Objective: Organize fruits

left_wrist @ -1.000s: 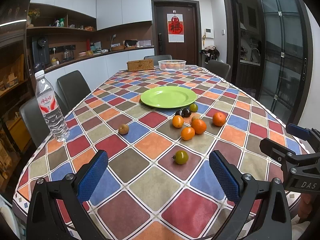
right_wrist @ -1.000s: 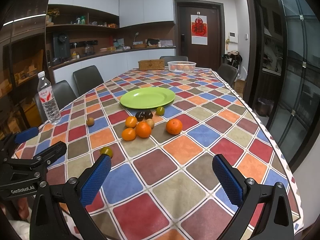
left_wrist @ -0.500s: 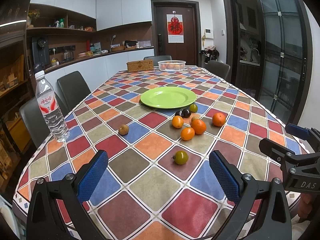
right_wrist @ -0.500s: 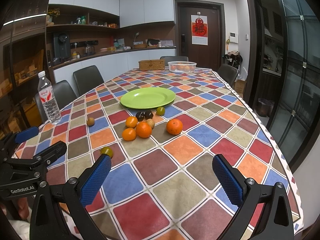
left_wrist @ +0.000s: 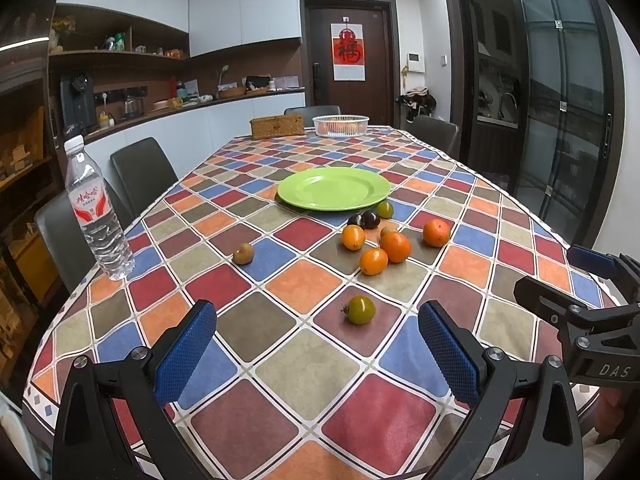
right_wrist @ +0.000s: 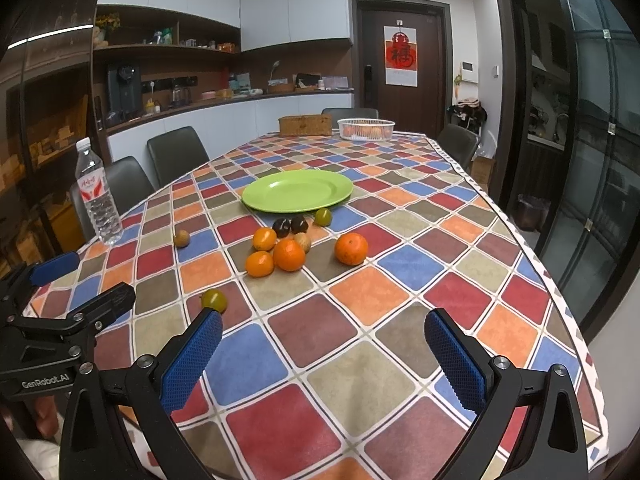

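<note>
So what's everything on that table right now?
plate: one, green, empty, mid-table
oranges: four, orange, clustered before the plate
dark fruits: two, near-black, at the plate's edge
green tomatoes: two, one nearest, one by the plate
brown fruits: two, one apart leftward, one in the cluster
water bottle: one, clear, left edge
white basket: one, far end
wicker box: one, beside it
left gripper: open, empty
right gripper: open, empty
</note>
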Motion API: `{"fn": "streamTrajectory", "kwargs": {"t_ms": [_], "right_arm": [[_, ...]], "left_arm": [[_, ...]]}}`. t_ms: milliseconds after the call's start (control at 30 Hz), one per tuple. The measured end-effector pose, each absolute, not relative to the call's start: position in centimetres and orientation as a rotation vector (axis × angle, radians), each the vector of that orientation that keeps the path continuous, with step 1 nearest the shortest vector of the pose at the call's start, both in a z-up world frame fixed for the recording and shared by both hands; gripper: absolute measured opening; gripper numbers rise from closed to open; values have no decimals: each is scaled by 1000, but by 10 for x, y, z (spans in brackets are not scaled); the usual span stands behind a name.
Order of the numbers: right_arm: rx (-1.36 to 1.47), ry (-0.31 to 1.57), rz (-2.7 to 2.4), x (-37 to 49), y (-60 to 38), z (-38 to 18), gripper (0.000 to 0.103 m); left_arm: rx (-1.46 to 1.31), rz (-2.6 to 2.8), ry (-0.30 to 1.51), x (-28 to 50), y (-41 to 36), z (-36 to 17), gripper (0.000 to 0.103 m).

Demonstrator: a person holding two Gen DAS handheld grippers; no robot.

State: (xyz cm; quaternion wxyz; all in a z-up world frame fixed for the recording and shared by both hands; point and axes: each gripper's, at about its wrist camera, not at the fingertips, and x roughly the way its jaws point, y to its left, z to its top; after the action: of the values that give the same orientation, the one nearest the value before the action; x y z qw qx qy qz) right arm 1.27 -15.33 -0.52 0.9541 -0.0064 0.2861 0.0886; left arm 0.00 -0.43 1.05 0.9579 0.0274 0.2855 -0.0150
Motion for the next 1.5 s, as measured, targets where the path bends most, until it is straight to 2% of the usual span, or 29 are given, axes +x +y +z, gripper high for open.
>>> {"fn": "streamTrajectory", "kwargs": {"t_ms": [367, 500, 733, 1233, 1500], "right_arm": [[-36, 612, 214, 30, -147, -17, 102], [-63, 606, 228, 39, -141, -20, 102], [-147, 614, 282, 58, -126, -25, 96], [-490, 581, 469, 97, -86, -40, 77], [-534, 613, 510, 115, -78, -55, 67]], "left_arm": [[116, -49, 573, 12, -2, 1, 102], [146, -70, 558, 20, -2, 0, 97], [167, -145, 596, 33, -3, -14, 78], [221, -232, 700, 63, -18, -47, 55], [201, -255, 793, 81, -20, -62, 44]]}}
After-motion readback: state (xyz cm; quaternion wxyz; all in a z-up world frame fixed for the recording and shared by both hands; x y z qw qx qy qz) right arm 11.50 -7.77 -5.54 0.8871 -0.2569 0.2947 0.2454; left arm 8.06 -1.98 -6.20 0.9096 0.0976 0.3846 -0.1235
